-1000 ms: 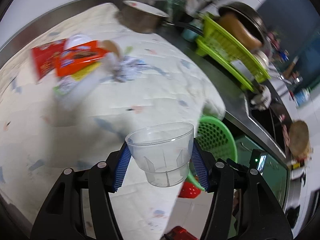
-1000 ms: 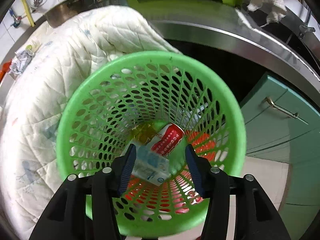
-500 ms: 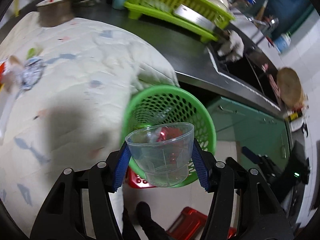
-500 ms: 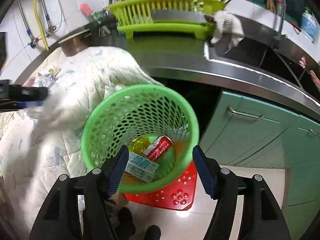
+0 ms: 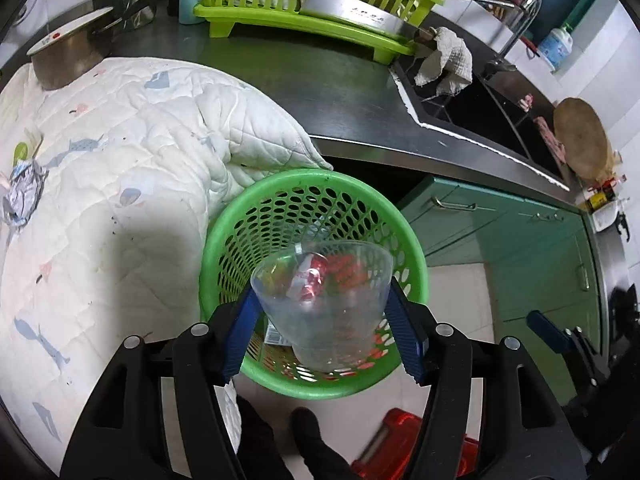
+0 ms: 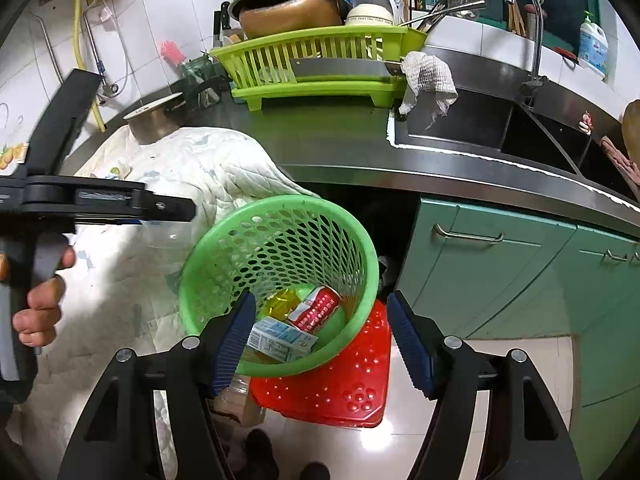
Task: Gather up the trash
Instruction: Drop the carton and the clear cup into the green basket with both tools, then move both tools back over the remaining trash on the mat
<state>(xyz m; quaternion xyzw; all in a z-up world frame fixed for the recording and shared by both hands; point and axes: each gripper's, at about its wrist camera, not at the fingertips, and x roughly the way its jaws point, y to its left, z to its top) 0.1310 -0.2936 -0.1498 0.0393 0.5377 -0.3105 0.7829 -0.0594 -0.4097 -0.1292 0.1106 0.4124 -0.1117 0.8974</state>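
A: Where is the cup?
B: Clamped upright in the left tongs [image 5: 322, 312], the clear cup [image 5: 320, 300] hangs directly over the green bin [image 5: 224, 240], beside the counter [image 5: 352, 92].
A: And the right tongs [image 6: 320, 340]?
B: Spread wide, gripping nothing, farther back.

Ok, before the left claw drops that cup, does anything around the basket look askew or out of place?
Yes: the green basket is not upright. It leans with its mouth angled outward, propped on the red stool against the quilted cloth. The can and carton have slid to its low side. The clear cup looks intact.
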